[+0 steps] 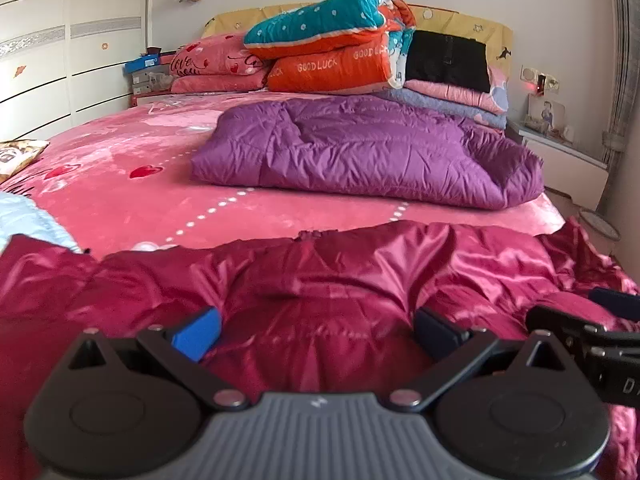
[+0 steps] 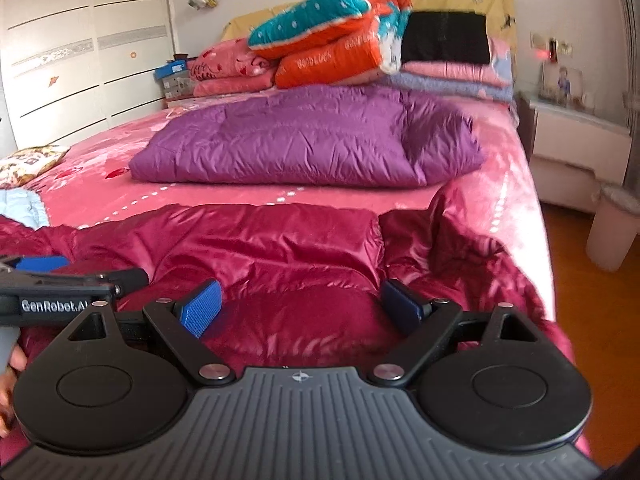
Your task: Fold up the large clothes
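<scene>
Both low, facing headboard (image 1: 460,20), sharing bed (image 2: 500,168)

Bedroom clutter around us, beyond the folding.

We see a bed (image 1: 120,184) under a pink heart-print cover, a stack of folded quilts (image 1: 332,48) in orange and teal at its head beside pink pillows (image 1: 216,66), and a black folded cloth (image 1: 448,60) on pink and lilac bedding. We see a white wardrobe (image 1: 48,60) on the left, a white nightstand (image 2: 580,148) on the right, and a pale bin (image 2: 612,224) on the wooden floor.
</scene>
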`<state>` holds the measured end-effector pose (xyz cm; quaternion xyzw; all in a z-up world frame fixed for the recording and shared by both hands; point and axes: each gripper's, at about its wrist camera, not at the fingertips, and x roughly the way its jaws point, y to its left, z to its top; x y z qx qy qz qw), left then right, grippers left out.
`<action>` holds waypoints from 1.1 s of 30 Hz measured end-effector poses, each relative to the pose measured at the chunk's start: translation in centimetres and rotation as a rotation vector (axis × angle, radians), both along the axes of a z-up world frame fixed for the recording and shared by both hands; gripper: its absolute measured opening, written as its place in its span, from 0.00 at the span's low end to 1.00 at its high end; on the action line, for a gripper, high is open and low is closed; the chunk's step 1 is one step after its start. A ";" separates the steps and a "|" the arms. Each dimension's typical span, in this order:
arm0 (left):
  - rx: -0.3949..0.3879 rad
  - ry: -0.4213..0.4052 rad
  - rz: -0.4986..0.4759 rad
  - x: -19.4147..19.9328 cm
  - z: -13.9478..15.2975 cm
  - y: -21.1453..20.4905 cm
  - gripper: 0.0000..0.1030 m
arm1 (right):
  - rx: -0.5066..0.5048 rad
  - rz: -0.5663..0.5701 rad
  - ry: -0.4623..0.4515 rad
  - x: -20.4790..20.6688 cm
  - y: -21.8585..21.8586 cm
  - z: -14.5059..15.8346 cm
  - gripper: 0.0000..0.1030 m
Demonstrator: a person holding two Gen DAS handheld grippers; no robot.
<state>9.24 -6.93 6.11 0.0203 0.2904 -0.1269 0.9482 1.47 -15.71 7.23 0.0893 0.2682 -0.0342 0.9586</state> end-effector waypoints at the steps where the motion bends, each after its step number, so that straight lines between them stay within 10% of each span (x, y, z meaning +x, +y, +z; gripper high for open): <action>1: -0.007 -0.002 -0.001 -0.6 0.5 0.3 0.99 | -0.006 -0.002 -0.007 -0.5 0.1 0.2 1.00; 9: -0.038 -0.036 0.054 -6.8 4.7 7.3 0.99 | -0.076 -0.004 -0.071 -5.0 0.1 2.6 1.00; 16: -0.187 0.030 0.232 -12.2 6.2 18.9 0.99 | 0.127 -0.145 -0.054 -9.4 -6.3 2.8 1.00; 24: -0.412 0.085 0.200 -15.7 2.7 23.2 0.99 | 0.239 -0.199 0.050 -13.3 -9.2 0.4 1.00; 33: -0.386 0.173 0.176 -15.2 -1.6 22.1 0.92 | 0.197 -0.283 0.183 -13.4 -8.6 -2.4 1.00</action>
